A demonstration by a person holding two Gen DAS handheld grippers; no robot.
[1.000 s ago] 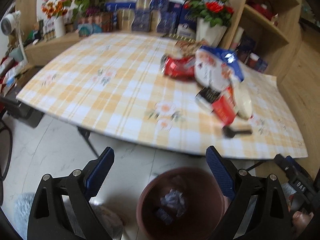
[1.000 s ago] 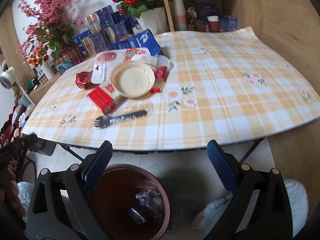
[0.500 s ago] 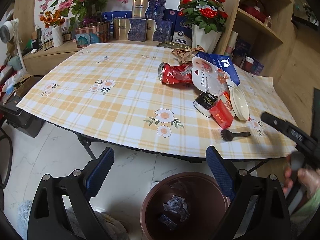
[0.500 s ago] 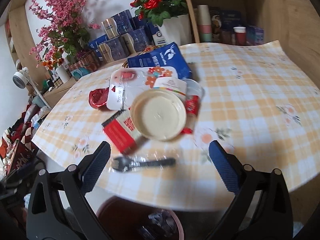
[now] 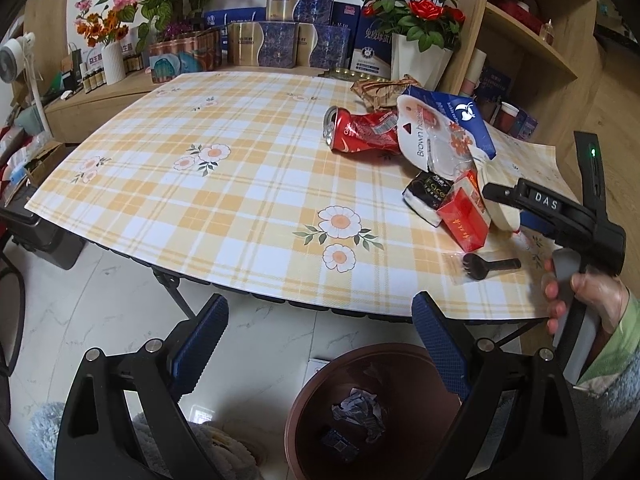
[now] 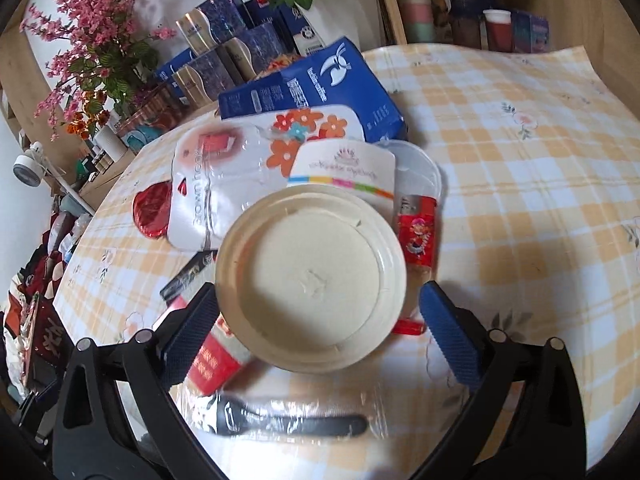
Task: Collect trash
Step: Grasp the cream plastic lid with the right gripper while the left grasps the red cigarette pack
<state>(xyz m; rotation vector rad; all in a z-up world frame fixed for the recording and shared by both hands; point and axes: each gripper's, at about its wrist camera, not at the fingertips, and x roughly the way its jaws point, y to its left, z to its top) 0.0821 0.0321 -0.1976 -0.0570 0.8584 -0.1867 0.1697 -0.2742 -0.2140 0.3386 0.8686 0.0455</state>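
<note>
The right claw (image 6: 318, 312) is spread wide on either side of the round cream-coloured disposable bowl lid (image 6: 312, 276), which lies on top of the trash heap on the yellow checked tablecloth (image 6: 520, 184), not yet pinched; it looks light, thin and springy, so I would grip it by the rim. Beyond it lie a white blister card (image 6: 224, 176) reading "Brown hook" and a blue carton (image 6: 320, 84); behind the fingertips lies a black plastic fork in clear wrap (image 6: 292, 420). The left claw (image 5: 320, 344), also spread and empty, hangs over the brown round bin (image 5: 384, 412), and the right tool reads "DAS".
</note>
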